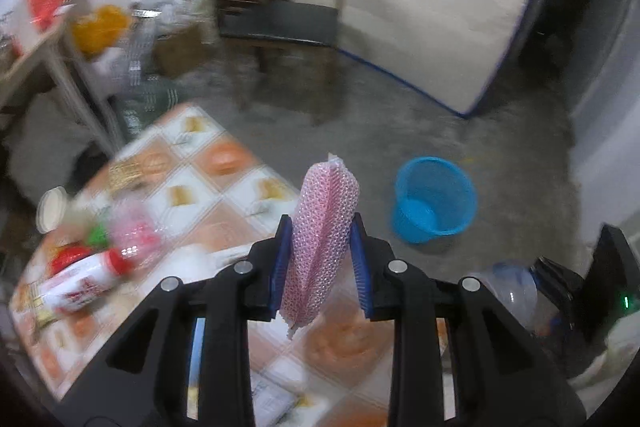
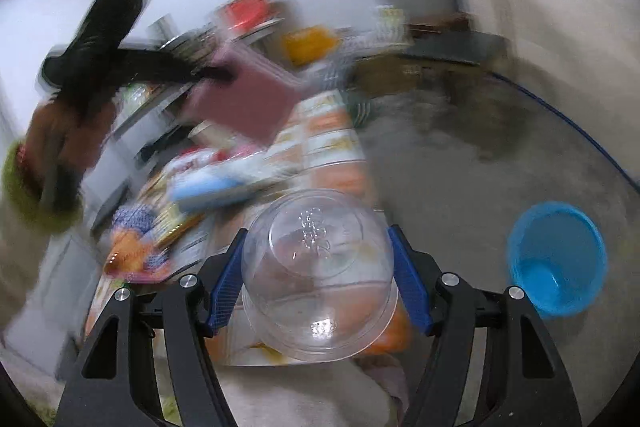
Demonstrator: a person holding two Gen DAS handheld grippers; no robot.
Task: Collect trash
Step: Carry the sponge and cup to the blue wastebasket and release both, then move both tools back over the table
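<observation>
Because both hands are carrying trash at once, the biggest worry is a miss at the blue bin (image 1: 434, 201), which stands on the grey floor, to the right of the table (image 1: 224, 187) and well apart from it. The bin looks small, so two things let go together could bump and land on the floor.

The clear plastic bowl (image 2: 318, 275) is round and slippery. The right gripper (image 2: 320, 277) holds it with fingers spread wide, and it could pop out.

The pink mesh pad (image 1: 320, 247) is soft. The left gripper (image 1: 320, 261) pinches it with fingers close together, so it should stay.

Both grippers tip down over the table's near edge. More trash still lies on the table, on the left.
</observation>
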